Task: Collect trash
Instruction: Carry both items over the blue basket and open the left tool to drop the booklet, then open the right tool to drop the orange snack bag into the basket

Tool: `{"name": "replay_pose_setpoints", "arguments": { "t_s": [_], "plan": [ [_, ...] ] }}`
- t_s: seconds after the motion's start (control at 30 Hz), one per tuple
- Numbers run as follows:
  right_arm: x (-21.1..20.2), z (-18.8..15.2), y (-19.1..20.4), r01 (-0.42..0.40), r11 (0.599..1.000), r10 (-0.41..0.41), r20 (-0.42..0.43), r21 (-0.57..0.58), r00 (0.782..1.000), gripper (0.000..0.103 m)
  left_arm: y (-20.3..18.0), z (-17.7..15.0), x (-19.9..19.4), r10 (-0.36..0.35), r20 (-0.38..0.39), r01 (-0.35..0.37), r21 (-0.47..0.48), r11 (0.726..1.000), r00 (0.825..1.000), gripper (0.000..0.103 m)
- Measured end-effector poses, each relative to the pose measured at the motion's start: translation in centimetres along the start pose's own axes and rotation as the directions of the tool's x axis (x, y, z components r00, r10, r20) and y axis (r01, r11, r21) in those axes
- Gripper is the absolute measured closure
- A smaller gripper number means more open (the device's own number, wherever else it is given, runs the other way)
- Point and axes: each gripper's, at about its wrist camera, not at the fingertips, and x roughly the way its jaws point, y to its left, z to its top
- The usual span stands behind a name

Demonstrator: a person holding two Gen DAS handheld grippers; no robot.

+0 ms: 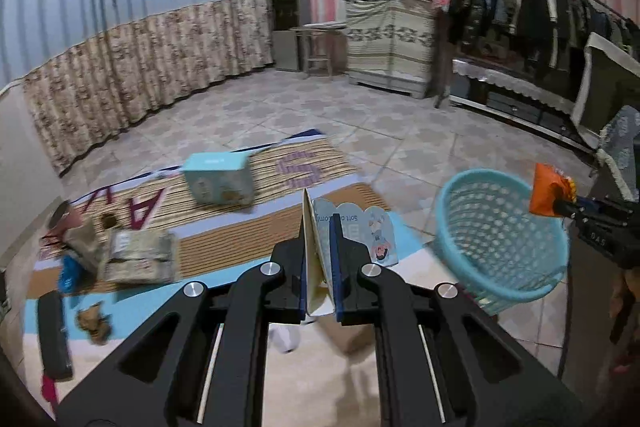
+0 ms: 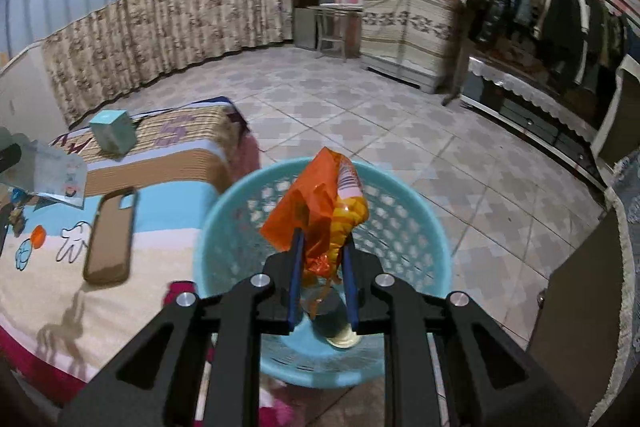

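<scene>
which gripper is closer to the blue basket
Right. The right gripper holds an orange wrapper directly over the basket. The left gripper, shut on a card, sits off to the basket's left over the mat.

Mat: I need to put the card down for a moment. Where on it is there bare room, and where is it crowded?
Free: the pale stretch of mat left of the phone case, and the brown band between the box and the card. Crowded: the left edge, where the crumpled wrappers pile up.
</scene>
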Motion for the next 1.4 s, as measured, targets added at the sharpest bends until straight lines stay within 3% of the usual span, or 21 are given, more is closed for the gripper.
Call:
{"name": "replay_pose_setpoints", "arguments": {
  "t_s": [0.37,0.63,0.73,0.8,0.9,1.17,1.4],
  "plan": [
    [1.7,-0.6,-4.6,0.000,0.996,0.002,-0.016,0.089,1.000,0.085,-10.1,1.9,4.6,-0.143,-0.019,0.144,0.102,0.984,0.990,0.095],
    [3.2,-1.4,-5.2,-0.004,0.994,0.009,-0.046,0.105,0.999,0.085,-14.2,1.6,8.4,-0.210,-0.065,0.217,0.139,0.966,0.976,0.094],
    [3.3,-1.3,-5.2,-0.003,0.995,0.008,-0.049,0.103,0.999,0.085,-14.4,1.9,8.9,-0.199,-0.069,0.206,0.130,0.970,0.978,0.073],
    [3.5,-1.3,-5.1,-0.001,0.995,0.006,-0.051,0.099,0.999,0.085,-13.9,2.0,8.4,-0.178,-0.040,0.181,0.123,0.976,0.983,0.051],
    [3.7,-1.6,-4.5,-0.002,0.995,0.007,-0.056,0.095,0.998,0.085,-12.8,2.1,7.6,-0.136,-0.009,0.136,0.126,0.983,0.991,0.036],
    [4.5,-1.7,-2.7,-0.014,0.997,0.020,-0.078,0.077,0.997,0.084,-8.2,2.2,6.0,-0.064,0.019,0.063,0.051,0.997,0.998,0.018],
    [5.8,-1.4,-1.7,-0.015,0.995,0.025,-0.106,0.096,0.994,0.081,-5.5,1.8,5.1,-0.031,0.021,0.031,0.013,0.999,0.999,0.015]
  ]
}}
